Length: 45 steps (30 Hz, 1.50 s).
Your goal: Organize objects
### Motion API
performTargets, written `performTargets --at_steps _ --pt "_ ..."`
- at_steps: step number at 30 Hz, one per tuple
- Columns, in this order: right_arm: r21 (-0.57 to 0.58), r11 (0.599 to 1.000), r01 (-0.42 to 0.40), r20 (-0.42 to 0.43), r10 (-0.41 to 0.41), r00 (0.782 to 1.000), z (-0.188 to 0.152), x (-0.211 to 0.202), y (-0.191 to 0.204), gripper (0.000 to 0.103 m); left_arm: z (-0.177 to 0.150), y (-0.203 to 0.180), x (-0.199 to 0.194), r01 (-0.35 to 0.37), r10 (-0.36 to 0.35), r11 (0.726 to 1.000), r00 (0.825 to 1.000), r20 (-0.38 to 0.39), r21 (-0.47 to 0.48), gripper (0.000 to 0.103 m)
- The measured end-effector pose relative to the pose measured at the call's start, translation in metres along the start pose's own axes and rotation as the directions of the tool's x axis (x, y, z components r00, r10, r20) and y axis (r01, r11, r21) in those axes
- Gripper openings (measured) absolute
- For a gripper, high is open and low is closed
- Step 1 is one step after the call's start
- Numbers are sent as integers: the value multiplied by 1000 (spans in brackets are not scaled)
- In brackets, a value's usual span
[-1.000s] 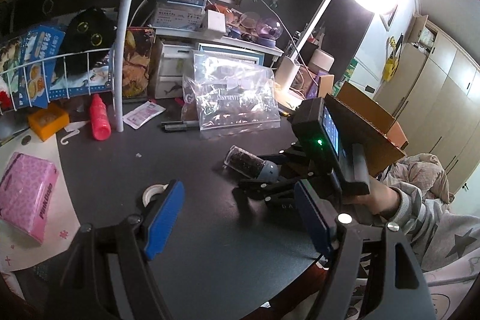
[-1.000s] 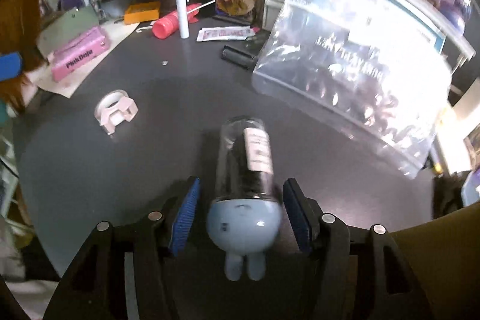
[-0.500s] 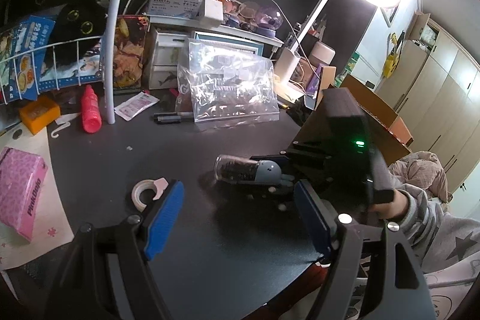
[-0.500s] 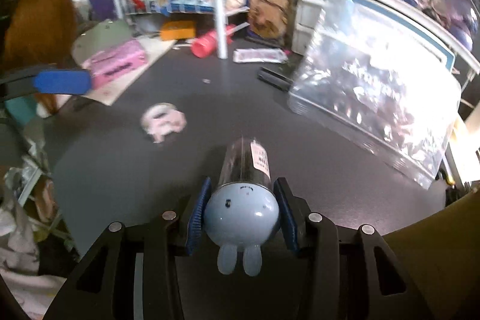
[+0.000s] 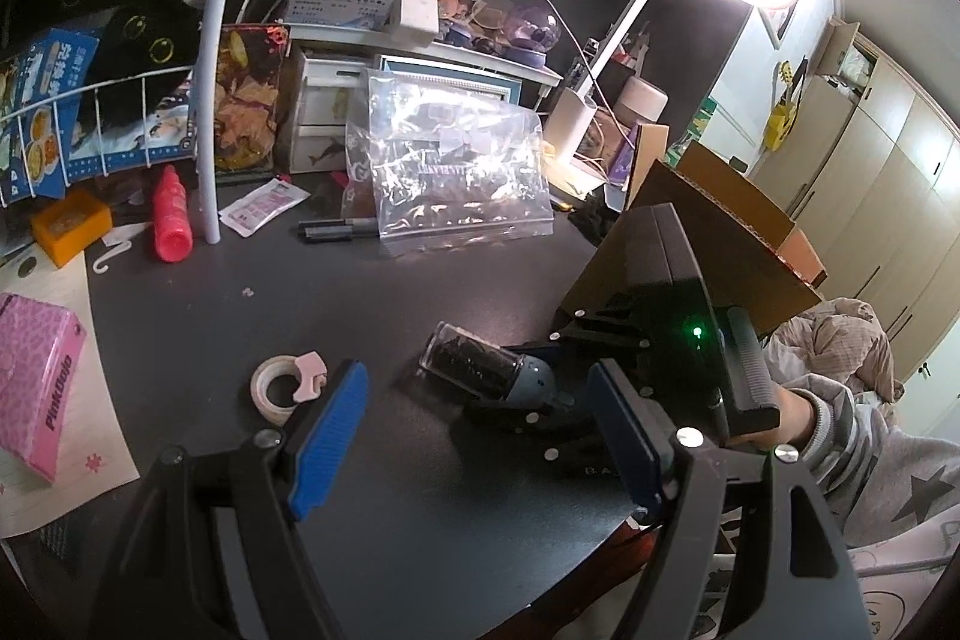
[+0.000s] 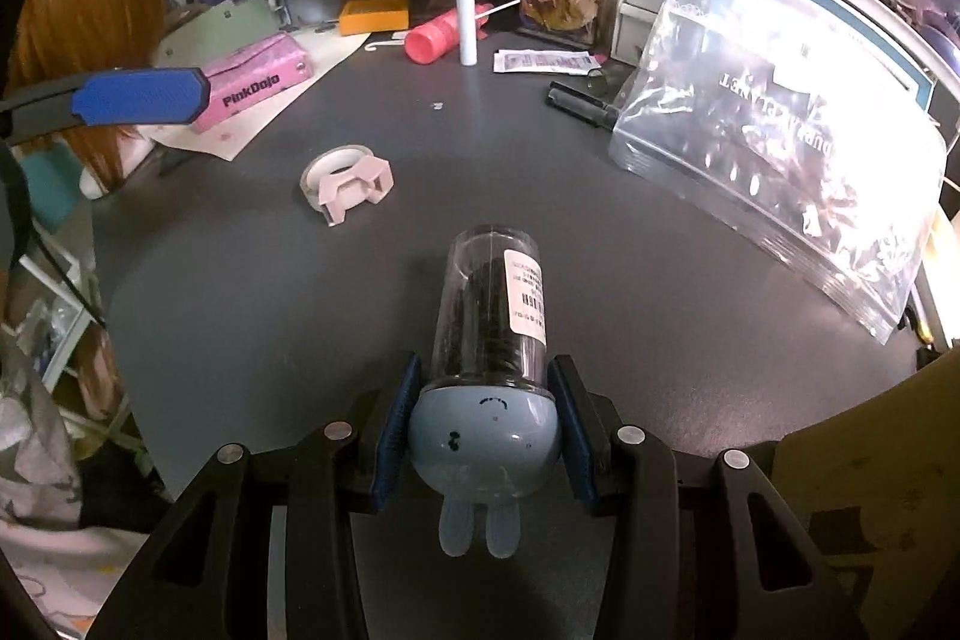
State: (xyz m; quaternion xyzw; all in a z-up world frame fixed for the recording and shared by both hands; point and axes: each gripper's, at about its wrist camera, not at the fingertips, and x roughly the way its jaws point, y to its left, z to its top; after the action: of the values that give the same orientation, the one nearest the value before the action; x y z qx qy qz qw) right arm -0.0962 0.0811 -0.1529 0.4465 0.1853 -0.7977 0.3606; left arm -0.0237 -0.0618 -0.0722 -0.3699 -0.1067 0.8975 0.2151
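While a tape roll [image 6: 345,181] lies at ten o'clock and a clear bag [image 6: 780,160] at two, nothing blocks the dark table [image 6: 600,280]. The right gripper [image 6: 485,430], its jaws just closed, clamps the blue bunny cap of a clear tube [image 6: 489,316] lying on the table at centre. The left gripper [image 5: 480,436] hangs open, empty.

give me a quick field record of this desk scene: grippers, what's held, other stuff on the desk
right gripper: shut on the bunny-cap tube, blue pads pressing the cap's two sides
tube: clear, dark contents, white label, lying along the gripper's line
left gripper: open, nothing between its fingers
tape roll: flat on the dark desk, apart from the tube
plastic bag: propped at the back of the desk
red bottle: lying by the white pole
pink box: on paper at the desk's left edge
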Motion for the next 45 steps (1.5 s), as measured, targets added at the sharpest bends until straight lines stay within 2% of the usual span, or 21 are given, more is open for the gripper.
performTargets --at_steps 8,11,13,18,21,28,31,36,38,40,45 --pt "19 1000 7 4 -7 1000 10 8 -4 40 -3 5 -1 -8 8 1000 1000 -4 -8 73" --pt "17 1000 8 2 -9 1000 14 11 -4 44 -5 7 0 -11 11 1000 1000 -7 -13 73" --pt "16 1000 10 3 -10 1000 16 13 -3 52 -5 8 1 -11 11 1000 1000 -8 -14 73" --pt "17 1000 15 10 -15 1000 19 16 -1 52 -7 9 2 -11 11 1000 1000 -9 -15 73" --pt "2 999 42 22 -42 999 20 17 1 38 -8 9 2 -17 16 1000 1000 -8 -15 73" --pt "-33 999 41 64 -39 997 18 5 8 37 -8 8 1 -17 17 1000 1000 -4 -12 73" --pt "-47 999 3 99 1 995 19 -14 14 37 -6 5 0 -11 11 1000 1000 2 -7 73" --pt "-103 994 18 144 -3 990 22 -43 30 33 4 -5 -2 0 0 1000 1000 20 21 73" --pt "-109 994 19 139 -4 990 20 -44 31 30 7 -9 -4 1 -2 1000 1000 29 31 73" --pt "-96 995 -2 113 13 994 17 -38 28 1 8 -10 -4 5 -6 1000 999 33 31 73" --pt "-57 998 0 102 6 995 11 -25 16 3 5 -9 -2 1 -2 1000 1000 23 19 73"
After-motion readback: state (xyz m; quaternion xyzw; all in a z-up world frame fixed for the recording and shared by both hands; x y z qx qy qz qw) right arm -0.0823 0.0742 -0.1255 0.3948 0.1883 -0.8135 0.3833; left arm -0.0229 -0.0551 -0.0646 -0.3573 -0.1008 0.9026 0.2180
